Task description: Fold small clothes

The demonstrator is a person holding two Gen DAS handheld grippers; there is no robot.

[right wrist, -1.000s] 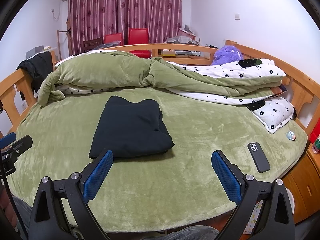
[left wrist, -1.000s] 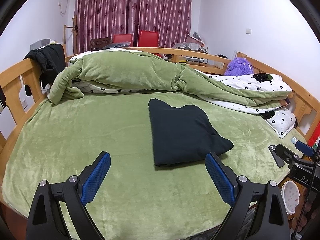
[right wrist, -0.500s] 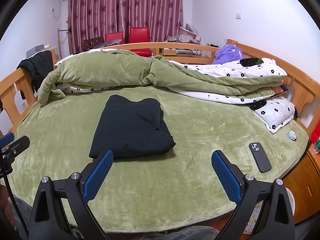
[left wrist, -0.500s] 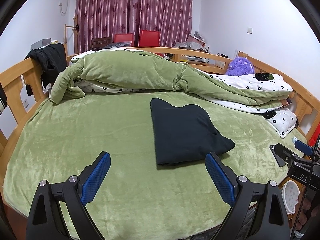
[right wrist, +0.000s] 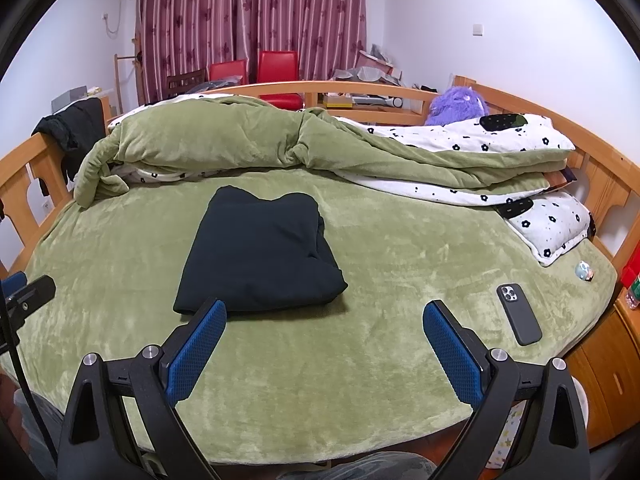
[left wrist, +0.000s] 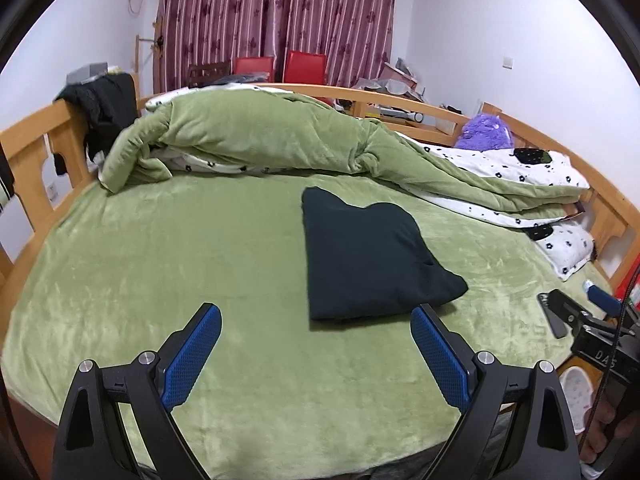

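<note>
A black garment (left wrist: 368, 256) (right wrist: 260, 260) lies folded into a flat rectangle on the green bed sheet (left wrist: 160, 264) (right wrist: 400, 264). My left gripper (left wrist: 316, 316) hovers open over the near part of the bed, its blue pads (left wrist: 192, 352) wide apart, just short of the garment's near edge. Held back over the front of the bed, my right gripper (right wrist: 324, 312) is open too, its left pad close to the garment's near left corner. Neither holds anything. The right gripper's body (left wrist: 592, 340) shows at the right edge of the left wrist view.
A rumpled green quilt (right wrist: 248, 148) with a flowered lining lies across the far side. A dark phone (right wrist: 519, 314) and a small trinket (right wrist: 584, 271) lie at the right, near a flowered pillow (right wrist: 552, 224). Wooden rails (left wrist: 36, 148) ring the bed; a black jacket (left wrist: 104, 108) hangs at left.
Both views have shifted only slightly, with the garment sitting a little further from the grippers. The garment itself has not moved and both grippers stay open.
</note>
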